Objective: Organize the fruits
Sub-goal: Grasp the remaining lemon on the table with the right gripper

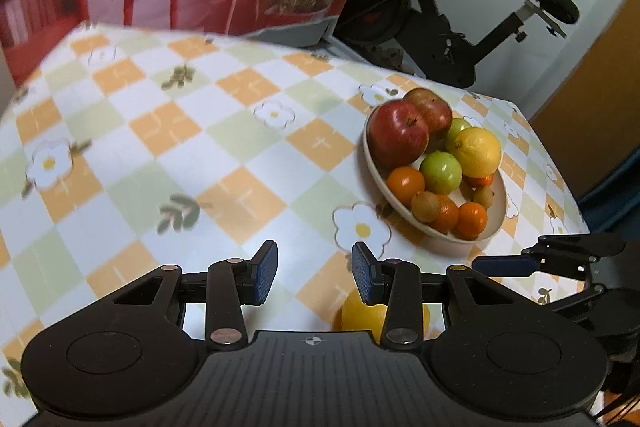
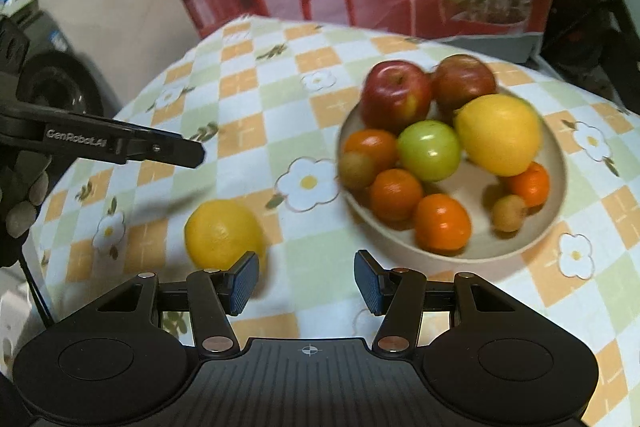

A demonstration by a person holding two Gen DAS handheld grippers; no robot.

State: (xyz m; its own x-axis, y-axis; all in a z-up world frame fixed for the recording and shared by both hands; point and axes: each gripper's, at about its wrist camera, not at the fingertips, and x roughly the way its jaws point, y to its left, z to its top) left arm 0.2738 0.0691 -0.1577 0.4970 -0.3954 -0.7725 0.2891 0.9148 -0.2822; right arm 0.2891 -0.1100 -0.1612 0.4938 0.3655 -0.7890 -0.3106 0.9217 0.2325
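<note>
A loose lemon (image 2: 222, 233) lies on the checked tablecloth (image 2: 256, 95) just beside the bowl (image 2: 558, 163) of apples, oranges and a second lemon, while the left gripper (image 1: 314, 273) and right gripper (image 2: 306, 281) hover near it, jaws apart and empty.

Both wrist views tilt steeply down over the tabletop (image 1: 168, 131), close in. The left view has the fruit bowl (image 1: 498, 223) off to its right; the right view sits nearer the bowl (image 2: 558, 163). Both share bowl, loose lemon (image 2: 222, 233) and checkered cloth.
</note>
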